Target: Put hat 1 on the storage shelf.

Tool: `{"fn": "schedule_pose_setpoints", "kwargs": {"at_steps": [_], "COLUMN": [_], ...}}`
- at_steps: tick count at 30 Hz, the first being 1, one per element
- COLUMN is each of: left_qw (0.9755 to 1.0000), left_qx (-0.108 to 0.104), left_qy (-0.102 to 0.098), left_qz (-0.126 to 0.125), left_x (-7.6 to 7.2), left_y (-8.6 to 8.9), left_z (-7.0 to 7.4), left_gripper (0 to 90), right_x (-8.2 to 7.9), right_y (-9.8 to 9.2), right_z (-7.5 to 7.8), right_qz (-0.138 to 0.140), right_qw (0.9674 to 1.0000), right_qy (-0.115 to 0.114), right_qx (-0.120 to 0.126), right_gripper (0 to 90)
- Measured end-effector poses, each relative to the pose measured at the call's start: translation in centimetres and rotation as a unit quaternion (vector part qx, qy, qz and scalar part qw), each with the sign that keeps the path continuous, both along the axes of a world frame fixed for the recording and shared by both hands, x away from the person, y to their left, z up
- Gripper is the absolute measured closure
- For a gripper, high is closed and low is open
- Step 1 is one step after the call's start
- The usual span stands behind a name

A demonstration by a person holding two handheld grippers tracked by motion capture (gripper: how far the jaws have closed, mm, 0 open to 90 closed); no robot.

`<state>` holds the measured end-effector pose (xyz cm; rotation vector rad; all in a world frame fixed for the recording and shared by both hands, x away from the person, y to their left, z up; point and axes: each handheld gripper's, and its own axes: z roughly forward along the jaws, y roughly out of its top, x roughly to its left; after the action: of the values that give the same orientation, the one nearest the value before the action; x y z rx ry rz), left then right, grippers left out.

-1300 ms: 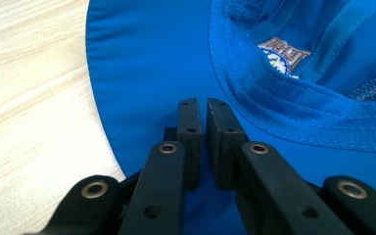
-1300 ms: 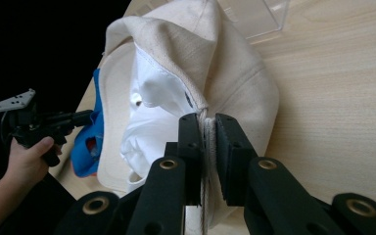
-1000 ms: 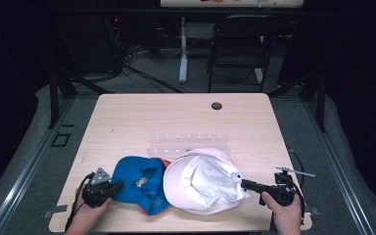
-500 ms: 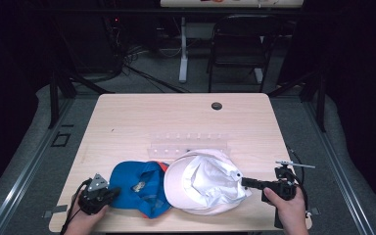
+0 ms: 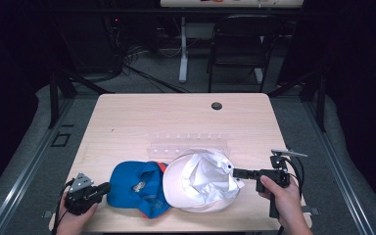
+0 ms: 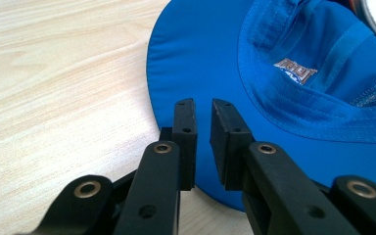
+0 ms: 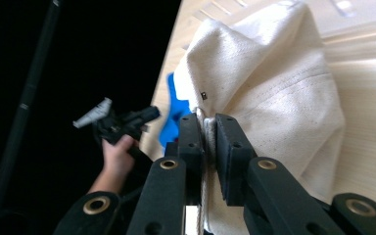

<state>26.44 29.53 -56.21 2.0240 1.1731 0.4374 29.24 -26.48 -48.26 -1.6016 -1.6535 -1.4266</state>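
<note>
High view, from the left: the left claw point(image 5: 103, 187) sits at the near left corner of the desk point(image 5: 142, 117), held in the person's left hand point(image 5: 73, 215), its black jaws pointing right at the edge of the blue cap point(image 5: 137, 188). From the left gripper view, that claw point(image 6: 203, 105) has its jaws slightly parted, a narrow gap between them, hovering over the brim of the blue cap point(image 6: 254, 73) and gripping nothing. The blue cap lies upside down, its inner lining and a small sewn label facing up.

Just right of it lies the white cap point(image 5: 203, 180), also upturned, overlapping the blue cap's right side. A clear plastic rack point(image 5: 188, 144) lies on the desk just behind both caps. Farther back, near the far edge, sits a small dark round disc point(image 5: 217, 105).

At the right, the right claw point(image 5: 235, 172) is held in the right hand point(image 5: 279, 193) and meets the white cap's right edge. From the right gripper view, this claw point(image 7: 209, 122) is clenched on a fold of the cream-white fabric point(image 7: 274, 83), which is pinched tight between the jaws. Beyond it in that view, the left hand point(image 7: 117, 156) and its gripper appear off the desk's edge against the dark background.
</note>
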Motion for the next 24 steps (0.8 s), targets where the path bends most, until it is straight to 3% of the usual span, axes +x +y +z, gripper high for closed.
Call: {"fn": "schedule_pose_setpoints", "kwargs": {"at_steps": [6,13,24], "left_qw": [0.9999,1.0,1.0], "left_qx": [0.009,0.007,0.007], "left_qy": [-0.002,-0.002,-0.002], "left_qz": [-0.005,-0.004,-0.005], "left_x": [0.1,0.1,0.1], "left_y": [-0.2,0.0,0.0], "left_z": [0.0,0.1,0.1], "left_gripper": [80.3,80.1,80.0], "right_x": [1.2,2.1,3.5], "right_y": [1.1,2.4,4.5], "right_z": [1.3,2.9,6.5], "right_qz": [-0.013,-0.009,-0.014], "right_qw": [0.9979,0.995,0.9849], "right_qy": [0.025,0.03,0.024], "right_qx": [0.059,0.094,0.171], "right_gripper": [82.5,82.5,82.5]}}
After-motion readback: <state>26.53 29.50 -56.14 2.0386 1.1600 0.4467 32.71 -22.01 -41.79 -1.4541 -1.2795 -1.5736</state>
